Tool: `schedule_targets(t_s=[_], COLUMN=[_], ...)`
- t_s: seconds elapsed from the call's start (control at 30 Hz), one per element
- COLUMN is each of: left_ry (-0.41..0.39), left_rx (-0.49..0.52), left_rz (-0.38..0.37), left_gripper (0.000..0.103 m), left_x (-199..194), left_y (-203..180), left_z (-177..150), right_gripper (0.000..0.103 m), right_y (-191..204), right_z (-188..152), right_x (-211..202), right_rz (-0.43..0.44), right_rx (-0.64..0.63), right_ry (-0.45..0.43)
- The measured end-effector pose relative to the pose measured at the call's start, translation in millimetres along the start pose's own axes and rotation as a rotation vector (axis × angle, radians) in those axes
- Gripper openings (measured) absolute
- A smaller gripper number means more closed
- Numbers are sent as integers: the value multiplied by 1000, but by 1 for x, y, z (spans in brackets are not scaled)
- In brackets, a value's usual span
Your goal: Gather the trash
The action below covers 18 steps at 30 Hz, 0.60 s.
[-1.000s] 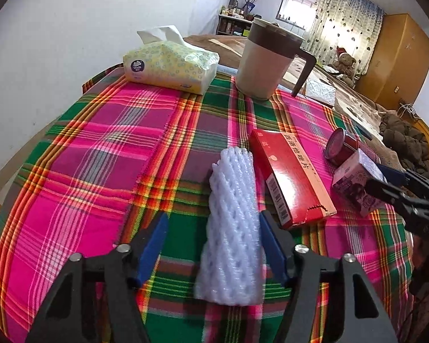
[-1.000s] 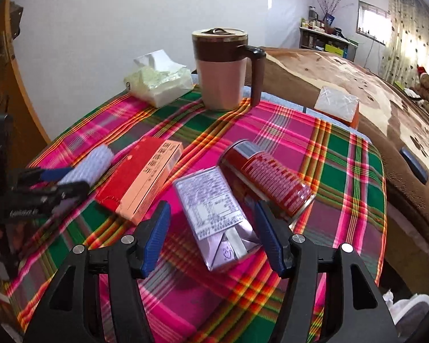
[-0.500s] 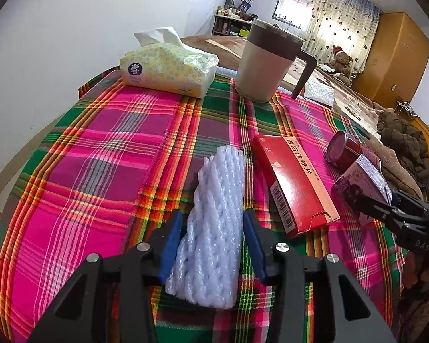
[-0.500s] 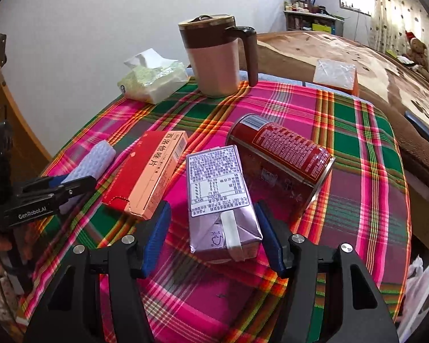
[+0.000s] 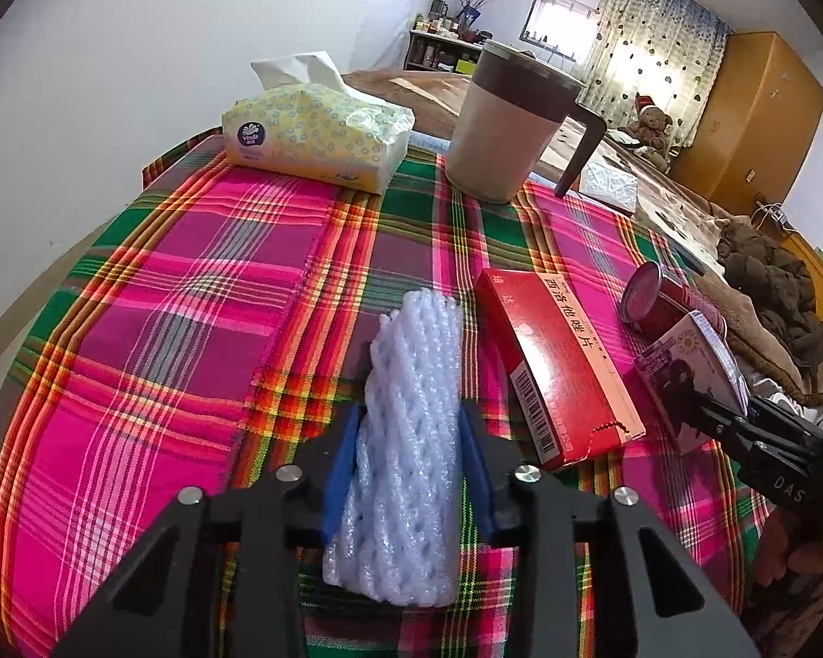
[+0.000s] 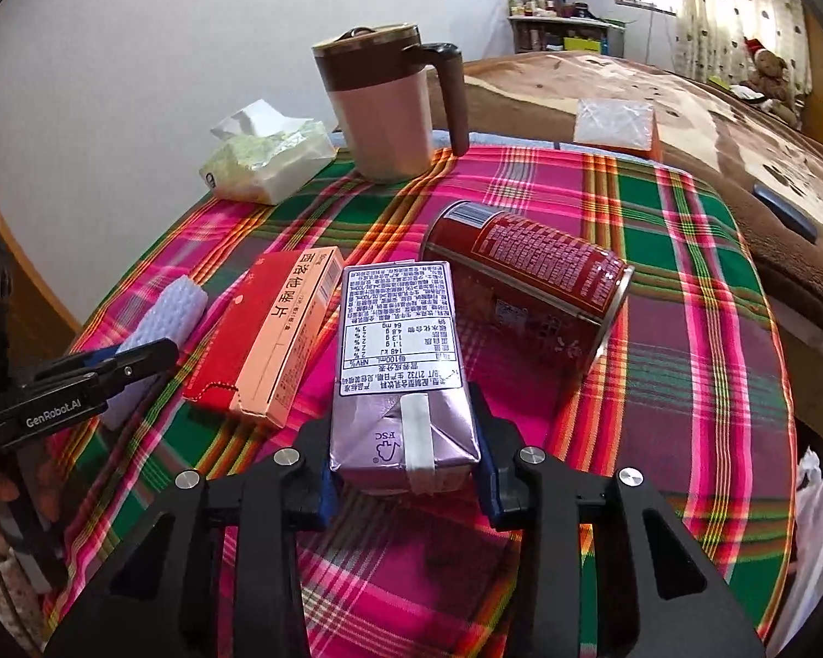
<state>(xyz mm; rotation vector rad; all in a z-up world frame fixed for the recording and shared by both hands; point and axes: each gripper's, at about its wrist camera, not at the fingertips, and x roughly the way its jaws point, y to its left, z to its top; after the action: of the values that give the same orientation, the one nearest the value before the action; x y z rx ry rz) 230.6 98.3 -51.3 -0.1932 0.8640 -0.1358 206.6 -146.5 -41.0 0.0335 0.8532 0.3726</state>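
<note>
On the counter (image 5: 153, 301) under its pink, green and orange plaid cloth, the flat red cardboard box with Chinese lettering (image 5: 557, 362) serves as the landmark. Just left of the box lies the white foam-mesh fruit sleeve (image 5: 411, 438); its near end runs down behind the gripper body and cannot be followed fully. The left gripper (image 5: 409, 455) has its blue fingers (image 5: 339, 463) closed against both flanks of the sleeve, squeezing it narrow. Right of the box, the silver-lilac drink carton with a printed nutrition label (image 6: 398, 351) sits between the fingers (image 6: 488, 471) of the right gripper (image 6: 403, 471), which press on its sides; its underside is out of sight, so whether it rests on the cloth cannot be told. Beyond the carton, further right of the box, the dark red tin can (image 6: 526, 285) lies on its side, touching or nearly touching the carton. Well behind the box stand the brown-and-cream lidded mug with a handle (image 5: 507, 126) and the yellow-patterned soft tissue pack (image 5: 315, 134).
</note>
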Motion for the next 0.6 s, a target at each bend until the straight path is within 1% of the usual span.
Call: schedule_targets(t_s=[0.17, 0.33, 0.47, 0.6], left_ry=[-7, -21, -50, -70], left_rx=[2, 7, 30, 57], left_rz=[-8, -20, -17, -31], left_gripper=[33, 33, 33, 33], left_x=[-4, -13, -27, -41], left_y=[-3, -11, -22, -35], left_z=[-2, -5, -7, -8], right_gripper=[39, 39, 39, 39], right_y=[-1, -1, -3, -5], right_z=[-1, -3, -4, -8], right_x=[-4, -16, -25, -35], right_rz=[-4, 3, 2, -3], right_rx=[13, 35, 52, 74], right_ry=[-9, -47, -69, -90])
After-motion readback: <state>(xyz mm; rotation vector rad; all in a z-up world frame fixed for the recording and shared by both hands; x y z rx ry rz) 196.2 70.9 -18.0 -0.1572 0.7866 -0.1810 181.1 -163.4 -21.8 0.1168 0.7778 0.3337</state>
